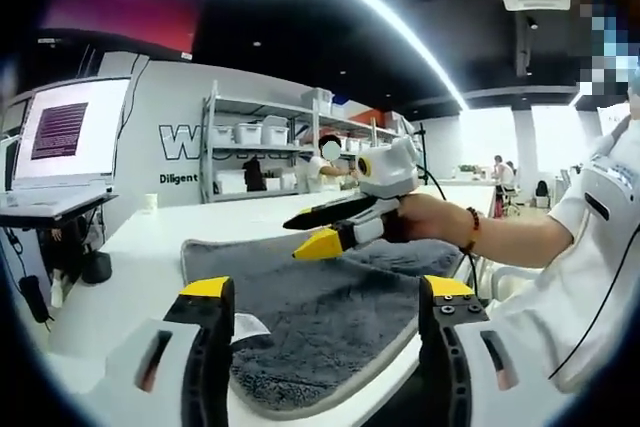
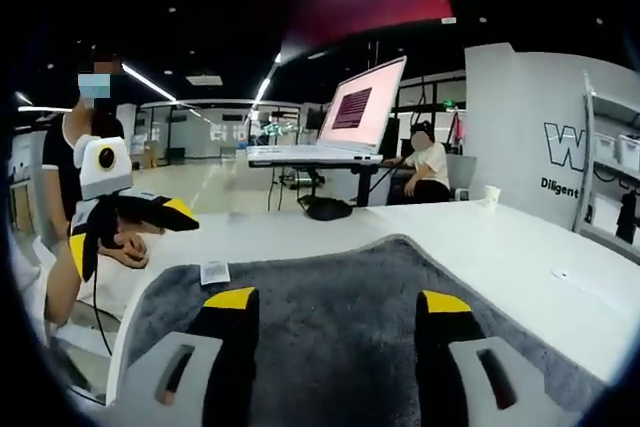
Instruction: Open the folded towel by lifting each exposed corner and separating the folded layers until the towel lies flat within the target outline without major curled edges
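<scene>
Several white bins (image 1: 262,133) are seen on a shelving unit (image 1: 222,143) behind the table; their contents cannot be told. One grey towel (image 1: 330,312) is spread on the white table (image 1: 130,262), its rounded edge lying at the table's near edge, with a white label (image 2: 214,272) at one corner. The left gripper (image 1: 325,292) is held above the towel's near edge, jaws wide apart and nothing between them. The right gripper (image 2: 338,299) is likewise held over the towel, jaws parted, nothing gripped. In the left gripper view, a hand (image 1: 432,219) with a beaded wristband (image 1: 470,231) is seen level over the towel.
</scene>
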A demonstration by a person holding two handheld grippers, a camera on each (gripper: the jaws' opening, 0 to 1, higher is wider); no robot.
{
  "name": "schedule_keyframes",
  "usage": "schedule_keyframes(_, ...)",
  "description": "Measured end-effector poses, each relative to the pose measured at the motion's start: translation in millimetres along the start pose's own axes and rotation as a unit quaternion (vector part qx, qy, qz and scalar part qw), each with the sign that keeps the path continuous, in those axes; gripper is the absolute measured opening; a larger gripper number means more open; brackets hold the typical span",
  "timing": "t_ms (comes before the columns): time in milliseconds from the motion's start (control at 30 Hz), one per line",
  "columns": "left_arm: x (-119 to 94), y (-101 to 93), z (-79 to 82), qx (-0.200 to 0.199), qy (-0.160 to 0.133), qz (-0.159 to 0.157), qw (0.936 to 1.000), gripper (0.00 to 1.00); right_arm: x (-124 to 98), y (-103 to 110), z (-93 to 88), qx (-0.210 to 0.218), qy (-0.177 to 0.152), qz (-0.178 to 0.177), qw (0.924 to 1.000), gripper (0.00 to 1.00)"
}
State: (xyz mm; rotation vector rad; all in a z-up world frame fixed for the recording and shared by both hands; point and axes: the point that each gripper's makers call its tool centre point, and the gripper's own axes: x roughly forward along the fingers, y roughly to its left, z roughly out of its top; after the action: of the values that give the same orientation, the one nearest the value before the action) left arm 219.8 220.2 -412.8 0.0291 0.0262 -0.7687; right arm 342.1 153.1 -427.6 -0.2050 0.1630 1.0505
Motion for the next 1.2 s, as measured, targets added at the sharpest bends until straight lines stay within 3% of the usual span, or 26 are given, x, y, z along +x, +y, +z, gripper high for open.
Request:
schedule_keyframes(467, 7.6, -10.4, 0.9, 0.002, 0.006, -0.010, 0.9999, 0.75, -36.4, 8.0, -4.0, -0.017, -0.008, -0.004, 0.9998, 0.68)
schedule_keyframes(767, 11.4, -15.1, 7.0, 0.009, 0.004, -0.013, 0.9999, 0.75, -60.7, 0.9, -7.4, -0.039, -0.003, -0.021, 0.9990, 0.69)
schedule_keyframes(933, 13.7, -17.4, 8.8, 0.012, 0.004, -0.014, 0.9998, 0.76, -85.8, -1.3, -3.7, -0.039, -0.020, -0.027, 0.9987, 0.70)
schedule_keyframes(1133, 17.2, -21.5, 10.5, 0.014, 0.004, -0.017, 0.9998, 0.76, -99.8, -4.2, -5.4, -0.044, -0.020, -0.039, 0.9980, 0.70)
schedule_keyframes(1200, 19.1, -24.6, 12.4, 0.018, 0.004, -0.019, 0.9996, 0.76, -110.1, 0.4, 3.0, -0.023, -0.045, -0.029, 0.9983, 0.71)
